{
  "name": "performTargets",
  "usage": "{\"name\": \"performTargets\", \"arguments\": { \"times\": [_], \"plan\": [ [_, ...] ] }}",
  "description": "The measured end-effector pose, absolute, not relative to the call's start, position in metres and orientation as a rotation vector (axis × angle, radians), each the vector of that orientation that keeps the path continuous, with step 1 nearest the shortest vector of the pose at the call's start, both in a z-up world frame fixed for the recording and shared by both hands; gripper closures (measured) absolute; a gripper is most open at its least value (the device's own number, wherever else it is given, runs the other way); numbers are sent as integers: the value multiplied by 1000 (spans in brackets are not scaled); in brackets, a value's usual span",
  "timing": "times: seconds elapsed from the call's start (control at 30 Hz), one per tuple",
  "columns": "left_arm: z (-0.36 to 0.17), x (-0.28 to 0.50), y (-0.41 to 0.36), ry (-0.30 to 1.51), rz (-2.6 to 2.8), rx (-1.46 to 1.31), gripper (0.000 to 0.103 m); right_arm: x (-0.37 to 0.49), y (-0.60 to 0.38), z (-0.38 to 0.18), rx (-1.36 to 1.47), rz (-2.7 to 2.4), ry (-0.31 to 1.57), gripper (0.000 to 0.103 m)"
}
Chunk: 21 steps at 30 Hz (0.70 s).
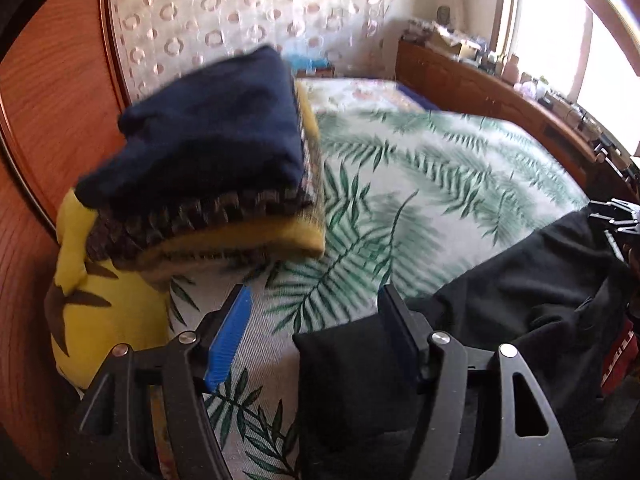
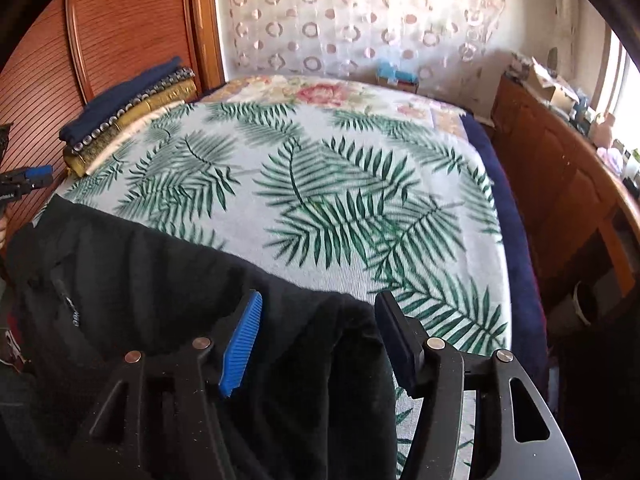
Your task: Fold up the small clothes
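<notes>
Left wrist view: black garment [image 1: 520, 280] sits closest, one corner bunched between the fingers of the left tool [image 1: 316, 320], which stand wide apart and grip nothing. Garment runs right across the near edge of the bed [image 1: 460, 168]. Up left, a stack of folded clothes [image 1: 208, 168], navy on top, patterned and yellow layers under it, rests partly on a yellow cushion [image 1: 92, 320] against the wooden wardrobe [image 1: 52, 100]. Judging by that pile, several pieces are done; the black one is not yet folded.

Right wrist view: right tool [image 2: 318, 340] also spread wide, black cloth draped between and under its fingers, nothing clamped. Palm-leaf bedspread [image 2: 320, 184] lies mostly bare beyond. Ring-patterned curtain [image 2: 352, 20] behind the bed, cluttered wooden sideboard [image 2: 560, 176] along the right, bright window above it.
</notes>
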<state>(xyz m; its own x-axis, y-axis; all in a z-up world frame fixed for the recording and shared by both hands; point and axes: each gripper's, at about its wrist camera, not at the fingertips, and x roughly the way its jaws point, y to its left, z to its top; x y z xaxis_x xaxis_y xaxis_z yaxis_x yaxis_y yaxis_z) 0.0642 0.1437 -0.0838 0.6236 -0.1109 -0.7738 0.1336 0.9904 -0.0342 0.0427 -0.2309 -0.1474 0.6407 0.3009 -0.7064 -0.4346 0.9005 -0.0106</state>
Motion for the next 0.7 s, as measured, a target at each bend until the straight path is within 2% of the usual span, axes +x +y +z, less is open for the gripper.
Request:
{"name": "performTargets", "arguments": {
  "times": [0.17, 0.3, 0.43, 0.5, 0.57, 0.6, 0.67, 0.7],
  "plan": [
    [-104, 58, 141, 935, -148, 27, 36, 47, -230, -154, -195, 410, 790, 42],
    [-109, 55, 140, 942, -145, 29, 36, 51, -235, -158, -215, 337, 822, 28],
    [-109, 54, 140, 943, -133, 26, 37, 56, -239, -158, -171, 364, 846, 27],
    [-109, 50, 138, 930, -154, 23, 47, 54, -238, -157, -173, 376, 840, 28],
    [-107, 47, 133, 923, -182, 37, 63, 50, -235, -159, -183, 397, 831, 28],
    [-107, 45, 131, 921, -195, 39, 66, 48, -233, -158, -191, 415, 822, 37],
    [-105, 45, 129, 929, -215, 28, 88, 44, -231, -159, -193, 450, 818, 52],
    [-104, 45, 128, 936, -227, 21, 92, 42, -231, -159, -183, 478, 822, 75]
  ]
}}
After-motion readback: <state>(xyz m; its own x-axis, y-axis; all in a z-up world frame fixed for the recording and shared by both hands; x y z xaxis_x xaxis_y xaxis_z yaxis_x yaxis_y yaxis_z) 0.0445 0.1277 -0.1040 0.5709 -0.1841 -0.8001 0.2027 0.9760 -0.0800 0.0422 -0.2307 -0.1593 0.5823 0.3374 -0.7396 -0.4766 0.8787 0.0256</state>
